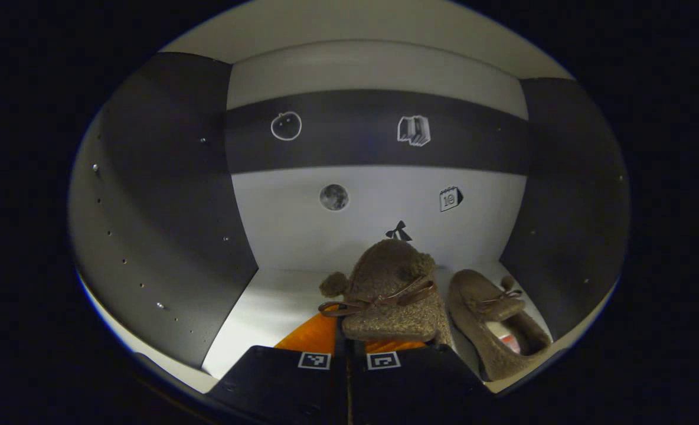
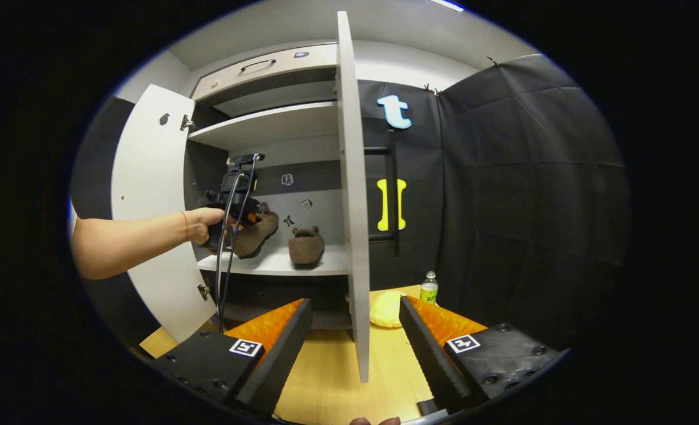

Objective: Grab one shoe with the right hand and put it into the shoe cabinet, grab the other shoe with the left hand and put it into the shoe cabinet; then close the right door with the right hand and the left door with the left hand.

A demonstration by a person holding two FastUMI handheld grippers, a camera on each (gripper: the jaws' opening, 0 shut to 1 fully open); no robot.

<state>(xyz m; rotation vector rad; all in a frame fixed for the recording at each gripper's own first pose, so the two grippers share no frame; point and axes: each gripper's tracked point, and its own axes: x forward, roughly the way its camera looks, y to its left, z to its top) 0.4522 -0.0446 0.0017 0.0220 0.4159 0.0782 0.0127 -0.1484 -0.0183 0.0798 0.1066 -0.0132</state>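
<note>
My left gripper is inside the shoe cabinet, shut on a fuzzy brown shoe with a ribbon bow. In the right gripper view a hand holds that left gripper, and the held shoe hangs tilted just above the white shelf. The other brown shoe rests on the same shelf, to the right of the held one. My right gripper is open in front of the cabinet, its fingers either side of the edge-on right door, holding nothing.
The left door stands wide open beside the person's forearm. On the wooden floor to the right of the right door lie a yellow object and a small bottle. Dark side walls flank the shelf.
</note>
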